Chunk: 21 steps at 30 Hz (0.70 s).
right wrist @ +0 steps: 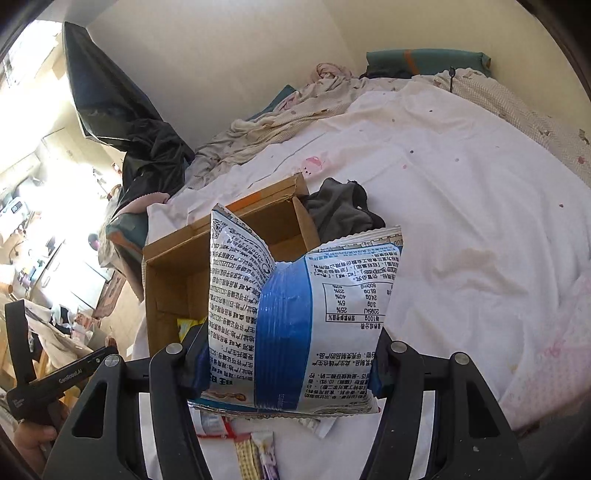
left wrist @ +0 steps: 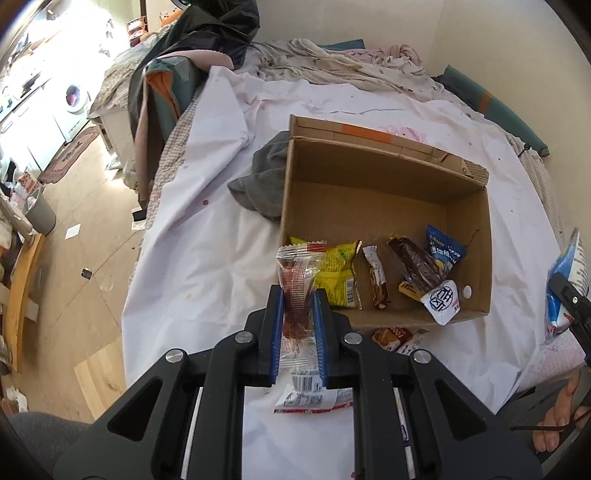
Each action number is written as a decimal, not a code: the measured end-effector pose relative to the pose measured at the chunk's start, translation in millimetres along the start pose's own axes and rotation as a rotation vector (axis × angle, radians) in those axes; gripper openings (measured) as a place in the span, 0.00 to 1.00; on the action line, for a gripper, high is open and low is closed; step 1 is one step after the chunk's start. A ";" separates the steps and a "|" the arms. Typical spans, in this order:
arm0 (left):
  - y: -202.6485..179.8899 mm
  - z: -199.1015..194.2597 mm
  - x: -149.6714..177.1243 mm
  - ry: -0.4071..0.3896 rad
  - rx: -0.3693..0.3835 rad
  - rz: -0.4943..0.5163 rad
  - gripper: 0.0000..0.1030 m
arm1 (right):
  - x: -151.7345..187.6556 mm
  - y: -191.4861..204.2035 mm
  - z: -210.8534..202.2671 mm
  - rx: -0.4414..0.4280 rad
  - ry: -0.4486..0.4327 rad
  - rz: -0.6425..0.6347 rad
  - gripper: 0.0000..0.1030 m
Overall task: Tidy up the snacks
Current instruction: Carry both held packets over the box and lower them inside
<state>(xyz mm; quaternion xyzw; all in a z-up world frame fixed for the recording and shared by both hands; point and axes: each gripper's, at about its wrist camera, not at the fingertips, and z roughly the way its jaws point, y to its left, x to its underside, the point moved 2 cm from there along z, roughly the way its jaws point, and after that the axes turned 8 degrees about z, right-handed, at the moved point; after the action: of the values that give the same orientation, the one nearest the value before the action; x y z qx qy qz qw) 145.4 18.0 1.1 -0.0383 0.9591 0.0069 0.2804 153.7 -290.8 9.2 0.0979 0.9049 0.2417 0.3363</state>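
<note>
An open cardboard box lies on the white bed sheet and holds several snack packets, among them a yellow one and a blue one. My left gripper is shut on a clear packet with a red-brown snack, held up just before the box's near left corner. My right gripper is shut on a large blue and white snack bag, lifted above the sheet with the box behind it. That bag shows at the right edge of the left wrist view.
A grey cloth lies against the box's left side. More packets lie on the sheet: an orange one before the box and a few under my right gripper. Crumpled bedding and a black bag sit at the back. The floor drops off left.
</note>
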 end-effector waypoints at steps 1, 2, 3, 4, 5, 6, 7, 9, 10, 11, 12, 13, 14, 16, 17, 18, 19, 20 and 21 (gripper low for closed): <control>-2.2 2.6 -2.3 0.003 0.001 0.006 0.12 | -1.5 1.6 5.7 -0.001 0.010 -0.004 0.62; -4.7 4.6 -4.2 0.005 0.004 0.014 0.12 | -3.2 3.7 11.4 -0.001 0.021 -0.011 0.62; -7.6 6.8 -5.8 0.005 0.007 0.023 0.12 | -4.3 6.4 18.6 0.003 0.037 -0.025 0.62; -10.8 8.9 -7.3 0.006 0.007 0.034 0.12 | -5.5 9.3 26.3 0.010 0.053 -0.039 0.62; -13.6 11.3 -9.0 0.006 0.008 0.045 0.12 | -4.8 12.1 33.7 0.011 0.073 -0.052 0.62; -16.9 14.7 -11.5 0.008 0.011 0.055 0.12 | -3.6 15.8 43.5 -0.008 0.113 -0.059 0.62; -20.4 18.3 -14.1 0.012 0.014 0.066 0.12 | -2.3 18.5 50.5 -0.036 0.145 -0.054 0.62; -26.7 25.4 -19.0 0.025 0.026 0.081 0.13 | 1.3 28.7 65.4 -0.094 0.223 -0.065 0.62; -29.0 28.4 -21.0 0.029 0.030 0.086 0.13 | 4.1 33.4 71.6 -0.109 0.254 -0.076 0.62; -31.4 31.0 -22.8 0.030 0.031 0.093 0.12 | 6.8 37.8 78.9 -0.117 0.287 -0.088 0.62; -33.9 34.1 -24.8 0.031 0.028 0.103 0.13 | 8.9 41.6 86.0 -0.116 0.312 -0.095 0.62; -36.4 37.3 -26.7 0.032 0.026 0.112 0.13 | 11.1 43.2 93.8 -0.112 0.337 -0.097 0.62; -38.8 41.4 -28.6 0.033 0.025 0.120 0.13 | 12.1 44.1 101.2 -0.104 0.358 -0.099 0.62; -41.3 47.9 -31.0 0.038 0.024 0.126 0.13 | 13.8 43.9 116.8 -0.082 0.399 -0.094 0.62; -41.9 51.1 -31.9 0.040 0.025 0.127 0.13 | 14.8 43.3 124.2 -0.078 0.422 -0.087 0.62; -42.9 55.5 -32.9 0.042 0.026 0.128 0.13 | 16.7 41.7 132.8 -0.081 0.451 -0.071 0.62; -43.0 58.3 -33.0 0.043 0.026 0.128 0.13 | 16.7 40.3 140.3 -0.085 0.472 -0.055 0.62; -43.1 62.4 -33.1 0.045 0.025 0.128 0.13 | 16.9 38.6 147.3 -0.090 0.489 -0.040 0.62; -42.6 65.3 -33.1 0.049 0.026 0.126 0.13 | 16.0 37.5 155.6 -0.097 0.508 -0.020 0.62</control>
<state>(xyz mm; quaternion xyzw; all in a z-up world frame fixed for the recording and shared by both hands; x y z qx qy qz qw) 211.6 -19.9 -35.7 0.0258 0.9661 0.0114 0.2566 244.2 -195.1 -83.1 0.0091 0.9486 0.2984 0.1050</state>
